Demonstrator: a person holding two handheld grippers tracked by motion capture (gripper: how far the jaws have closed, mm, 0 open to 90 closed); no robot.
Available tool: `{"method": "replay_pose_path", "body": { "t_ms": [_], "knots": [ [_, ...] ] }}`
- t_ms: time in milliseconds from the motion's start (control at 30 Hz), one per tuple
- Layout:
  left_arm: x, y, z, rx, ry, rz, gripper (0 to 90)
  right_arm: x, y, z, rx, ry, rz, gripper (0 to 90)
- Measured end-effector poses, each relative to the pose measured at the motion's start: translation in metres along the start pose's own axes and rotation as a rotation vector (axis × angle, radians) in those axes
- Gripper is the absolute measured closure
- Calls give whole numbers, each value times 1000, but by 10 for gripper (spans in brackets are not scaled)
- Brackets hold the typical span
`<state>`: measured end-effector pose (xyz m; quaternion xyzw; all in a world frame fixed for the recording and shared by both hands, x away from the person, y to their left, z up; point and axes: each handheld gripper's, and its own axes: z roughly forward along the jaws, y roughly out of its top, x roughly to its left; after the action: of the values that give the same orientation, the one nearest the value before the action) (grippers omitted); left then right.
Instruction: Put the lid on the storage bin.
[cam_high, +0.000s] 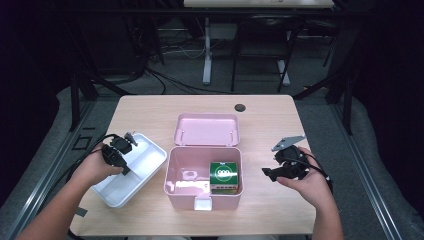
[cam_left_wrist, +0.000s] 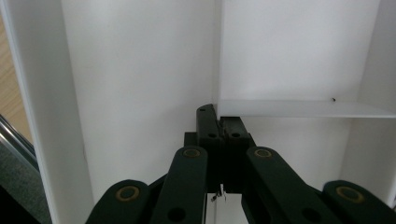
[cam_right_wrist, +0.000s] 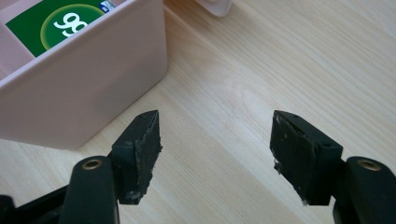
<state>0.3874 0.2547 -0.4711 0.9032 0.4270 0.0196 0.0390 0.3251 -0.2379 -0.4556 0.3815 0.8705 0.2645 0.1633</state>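
Left gripper view has the left claw (cam_left_wrist: 219, 128) clamped on the white tray's (cam_left_wrist: 140, 70) divider (cam_left_wrist: 299, 108) (likely for carrying); right claw (cam_right_wrist: 215, 154) waits apart over the desk (cam_right_wrist: 280, 56)

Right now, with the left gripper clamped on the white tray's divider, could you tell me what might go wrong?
1. The left gripper pinches only the thin divider near one side of the white tray, so the tray may tilt or slip.
2. A swinging tray could knock the open pink box beside it.
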Motion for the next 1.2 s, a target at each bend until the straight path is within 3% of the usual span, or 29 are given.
{"method": "replay_pose_path", "body": {
  "t_ms": [267,633,1200],
  "knots": [
    [-8,1,-21,-7,20,46,893,0,0,0,-1,1,2,333],
    [-12,4,-54,-27,39,69,892,0,0,1,0,0,2,333],
    [-23,10,-84,-40,59,123,892,0,0,2,-1,-2,1,333]
  ]
}}
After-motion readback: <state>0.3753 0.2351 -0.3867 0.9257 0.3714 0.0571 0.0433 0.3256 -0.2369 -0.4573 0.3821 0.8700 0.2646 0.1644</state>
